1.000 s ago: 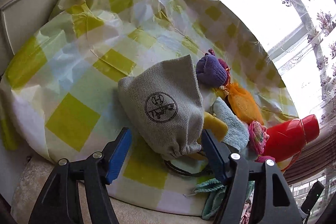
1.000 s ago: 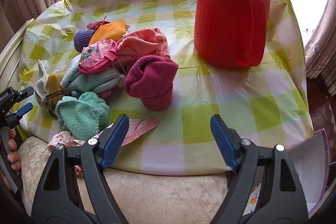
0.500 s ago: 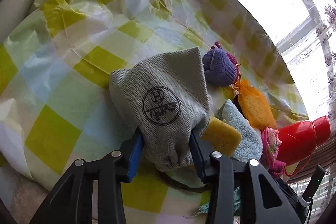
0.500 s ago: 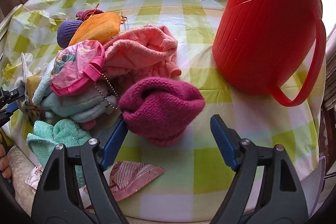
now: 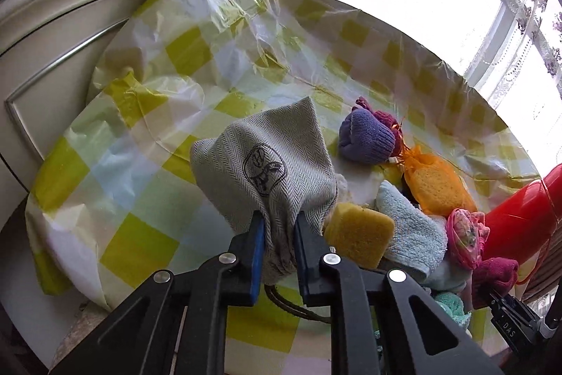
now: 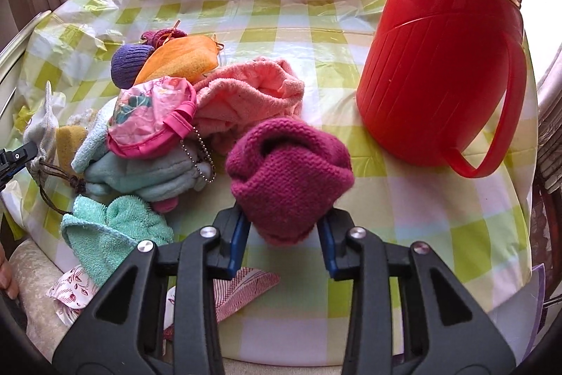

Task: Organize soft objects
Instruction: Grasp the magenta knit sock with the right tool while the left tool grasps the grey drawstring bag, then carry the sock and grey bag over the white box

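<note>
On the left side of the checked tablecloth [image 5: 133, 252], the left gripper [image 5: 278, 246] is closed on the gathered neck of the grey drawstring pouch [image 5: 267, 171]; its blue pads pinch the cloth from both sides, and the pouch body stands up tilted away from the camera. Just to the right of the pouch lies a yellow sponge [image 5: 358, 234], touching a pale blue towel [image 5: 411, 231]. Behind them are a purple knitted ball [image 5: 365, 139] and an orange mesh bag [image 5: 435, 181].

In the right wrist view, the pile continues: a green terry cloth [image 6: 112, 227] at the near left edge of the table, a pink printed pouch [image 6: 151, 118] on top of the pile, and a pink towel [image 6: 246, 94] beside it. Right of the pile, the right gripper [image 6: 284, 234] is nearly closed around the lower part of the magenta knitted hat [image 6: 288, 171], both pads pressing its sides. A red thermos jug [image 6: 439, 58] stands upright at the far right, apart from the hat.
</note>
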A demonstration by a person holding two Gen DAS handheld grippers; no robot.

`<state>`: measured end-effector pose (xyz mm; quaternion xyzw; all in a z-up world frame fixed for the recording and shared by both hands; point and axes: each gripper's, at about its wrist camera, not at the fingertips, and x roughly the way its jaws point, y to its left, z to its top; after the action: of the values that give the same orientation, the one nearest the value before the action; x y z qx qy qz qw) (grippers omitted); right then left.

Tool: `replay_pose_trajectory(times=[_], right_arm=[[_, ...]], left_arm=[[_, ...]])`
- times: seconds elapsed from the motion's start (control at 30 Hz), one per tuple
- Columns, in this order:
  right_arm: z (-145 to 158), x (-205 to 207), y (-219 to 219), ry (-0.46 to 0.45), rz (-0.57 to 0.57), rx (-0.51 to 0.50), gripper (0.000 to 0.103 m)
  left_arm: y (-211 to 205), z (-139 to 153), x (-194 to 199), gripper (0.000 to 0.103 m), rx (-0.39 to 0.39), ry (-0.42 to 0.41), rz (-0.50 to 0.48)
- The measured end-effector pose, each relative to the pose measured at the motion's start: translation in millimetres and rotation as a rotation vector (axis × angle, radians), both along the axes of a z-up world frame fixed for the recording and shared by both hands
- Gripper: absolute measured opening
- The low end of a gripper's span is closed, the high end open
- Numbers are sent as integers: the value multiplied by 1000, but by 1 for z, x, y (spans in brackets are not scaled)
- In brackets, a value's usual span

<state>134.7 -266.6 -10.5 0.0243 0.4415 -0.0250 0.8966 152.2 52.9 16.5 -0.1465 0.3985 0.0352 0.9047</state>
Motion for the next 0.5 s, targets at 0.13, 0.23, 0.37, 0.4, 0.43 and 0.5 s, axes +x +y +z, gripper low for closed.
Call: replay_pose_trajectory(times=[0.13,0.23,0.37,0.4,0.43,0.5], right_arm=[[7,-12,1,-20,-2,15,39],[12,-23,1,-31,-5,27,39],[17,-33,-2,-41,-9,46,39],[18,-35,-2,-42,-9,50,39],[19,-38,-3,-44,-8,53,39],[21,-43,-4,-48,-7,58,39]], left_arm=[[-7,15,-12,16,76,-57,9],[-12,24,-22,17,115,-90,11],[-23,36,-35,17,158,-131,4],[-25,39,-38,17,166,-140,0],[-29,42,-41,17,171,-149,-7],[-37,46,-46,17,178,-162,-21]])
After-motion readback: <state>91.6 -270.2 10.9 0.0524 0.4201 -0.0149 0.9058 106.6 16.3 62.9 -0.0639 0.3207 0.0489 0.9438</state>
